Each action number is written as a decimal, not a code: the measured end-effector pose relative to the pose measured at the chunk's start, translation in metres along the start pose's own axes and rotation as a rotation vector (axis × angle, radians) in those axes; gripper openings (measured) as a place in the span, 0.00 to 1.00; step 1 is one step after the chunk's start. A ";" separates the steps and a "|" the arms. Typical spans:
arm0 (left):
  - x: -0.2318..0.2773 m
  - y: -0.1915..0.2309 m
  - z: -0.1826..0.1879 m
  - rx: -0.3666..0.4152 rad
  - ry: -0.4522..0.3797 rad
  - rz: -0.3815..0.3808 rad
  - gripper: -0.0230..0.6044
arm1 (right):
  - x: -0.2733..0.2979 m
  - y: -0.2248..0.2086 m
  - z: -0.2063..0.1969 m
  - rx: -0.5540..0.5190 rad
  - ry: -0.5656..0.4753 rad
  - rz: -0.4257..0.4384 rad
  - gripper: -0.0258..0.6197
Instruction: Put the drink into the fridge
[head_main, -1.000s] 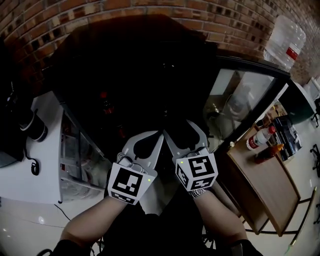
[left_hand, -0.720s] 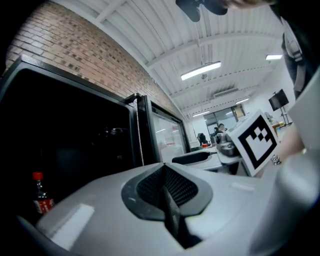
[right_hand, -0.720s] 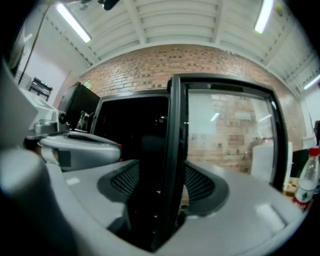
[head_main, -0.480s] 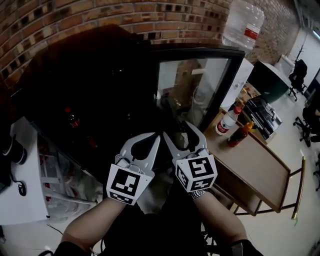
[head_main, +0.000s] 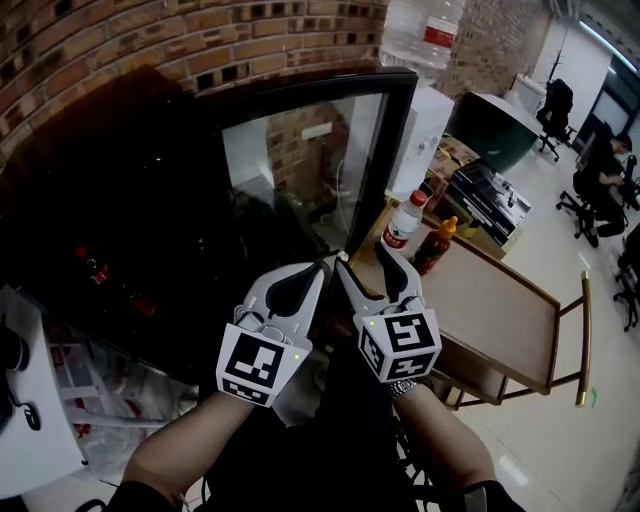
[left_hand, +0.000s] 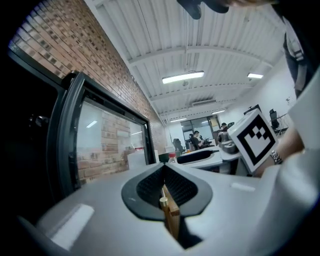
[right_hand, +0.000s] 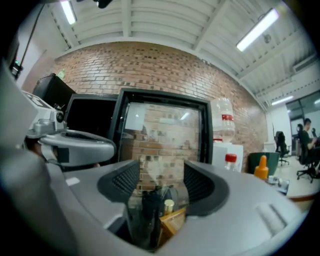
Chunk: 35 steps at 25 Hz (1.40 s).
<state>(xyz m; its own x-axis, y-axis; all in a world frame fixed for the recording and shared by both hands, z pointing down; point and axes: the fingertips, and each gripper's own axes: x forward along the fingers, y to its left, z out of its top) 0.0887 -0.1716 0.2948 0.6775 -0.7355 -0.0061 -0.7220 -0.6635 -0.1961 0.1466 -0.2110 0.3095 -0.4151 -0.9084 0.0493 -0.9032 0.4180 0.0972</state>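
I am holding my right gripper (head_main: 362, 257), jaws apart and empty, nearer than my left gripper (head_main: 315, 272), jaws pressed together, to the upright red-capped white plastic drink bottle (head_main: 404, 222) standing at its 1 o'clock on the brown wooden table (head_main: 490, 310).

Fridge (head_main: 300, 160): one, glass-doored. Wooden table (head_main: 500, 310): one. Water jug (head_main: 425, 30): one. Bottles: two, comprising one white bottle (head_main: 404, 222) with a red cap and one sauce bottle (head_main: 436, 246) with an orange cap, both at the tabletop corner beside the fridge door.
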 end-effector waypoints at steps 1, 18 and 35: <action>0.006 -0.005 0.001 -0.004 -0.002 -0.013 0.04 | -0.004 -0.008 -0.002 0.003 0.004 -0.017 0.47; 0.083 -0.085 0.004 0.004 0.012 -0.166 0.04 | -0.059 -0.131 -0.039 0.068 0.118 -0.272 0.47; 0.142 -0.112 0.006 0.025 0.031 -0.245 0.04 | -0.037 -0.193 -0.074 0.142 0.205 -0.328 0.49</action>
<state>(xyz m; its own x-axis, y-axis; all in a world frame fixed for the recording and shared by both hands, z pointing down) 0.2668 -0.2003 0.3097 0.8272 -0.5569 0.0751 -0.5325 -0.8194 -0.2122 0.3445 -0.2577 0.3627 -0.0848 -0.9677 0.2374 -0.9961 0.0881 0.0034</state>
